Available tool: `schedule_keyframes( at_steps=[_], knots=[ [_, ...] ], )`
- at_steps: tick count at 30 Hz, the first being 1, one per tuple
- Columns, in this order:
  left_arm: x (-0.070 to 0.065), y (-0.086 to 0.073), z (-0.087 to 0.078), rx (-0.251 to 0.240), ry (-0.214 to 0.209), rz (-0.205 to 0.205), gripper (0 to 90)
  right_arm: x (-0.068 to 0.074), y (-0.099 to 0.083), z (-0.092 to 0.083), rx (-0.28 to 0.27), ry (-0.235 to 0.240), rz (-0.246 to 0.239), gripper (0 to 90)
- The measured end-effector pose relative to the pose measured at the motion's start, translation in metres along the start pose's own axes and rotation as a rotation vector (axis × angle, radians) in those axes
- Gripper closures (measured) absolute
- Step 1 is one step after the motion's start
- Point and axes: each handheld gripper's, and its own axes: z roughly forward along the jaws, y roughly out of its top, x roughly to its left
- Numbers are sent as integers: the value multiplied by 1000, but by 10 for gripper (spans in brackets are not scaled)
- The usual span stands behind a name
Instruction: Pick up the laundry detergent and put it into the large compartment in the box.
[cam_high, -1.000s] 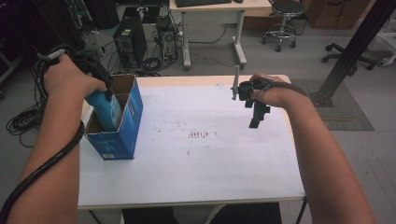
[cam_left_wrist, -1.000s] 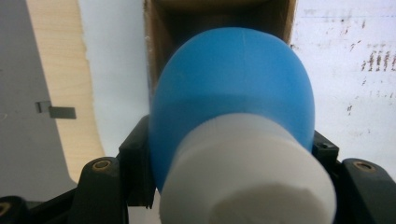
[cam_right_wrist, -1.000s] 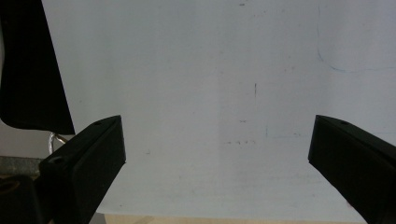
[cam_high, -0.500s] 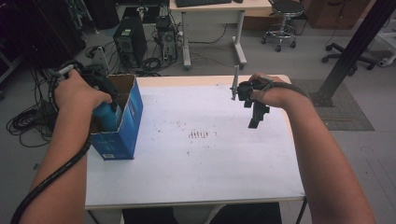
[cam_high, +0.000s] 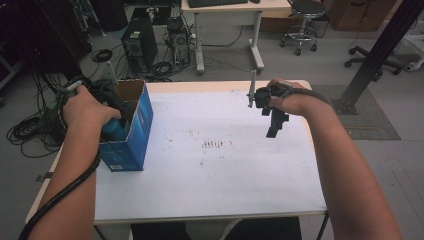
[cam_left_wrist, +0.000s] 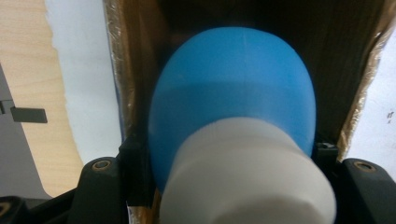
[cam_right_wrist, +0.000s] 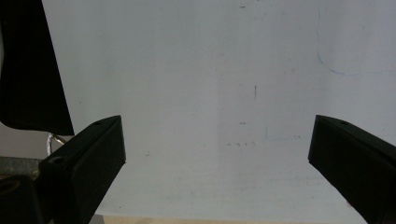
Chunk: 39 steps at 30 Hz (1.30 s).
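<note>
A blue bottle (cam_left_wrist: 233, 88) with a white cap (cam_left_wrist: 247, 172) sits between the jaws of my left gripper (cam_left_wrist: 229, 158), which is shut on it. The bottle points down into an open blue cardboard box (cam_high: 132, 127) at the table's left edge; in the high view the blue bottle (cam_high: 112, 129) shows just under the hand, inside the box's mouth. My right gripper (cam_high: 274, 122) hangs over the right half of the white table (cam_high: 215, 165). In the right gripper view my right gripper (cam_right_wrist: 217, 154) stands open, nothing between its jaws.
The box's brown inner walls (cam_left_wrist: 140, 60) close in on both sides of the bottle. Faint dark marks (cam_high: 215, 145) dot the table's middle. Beyond the table stand a desk (cam_high: 225, 20), computer towers (cam_high: 140, 45), floor cables and a stool (cam_high: 302, 15).
My left hand has lowered the blue bottle further into the box. The right gripper has stayed in place.
</note>
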Motion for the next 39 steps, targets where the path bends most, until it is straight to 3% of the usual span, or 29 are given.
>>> schedule_keyframes(
  at_steps=[12, 39],
  knots=[
    [-5, 1, 15, 12, 3, 17, 376, 0, -3, 1, -1, -1, 7, 38],
    [-12, 0, 19, -16, 35, 30, 346, 0, -5, 3, -9, 4, 15, 38]
  ],
)
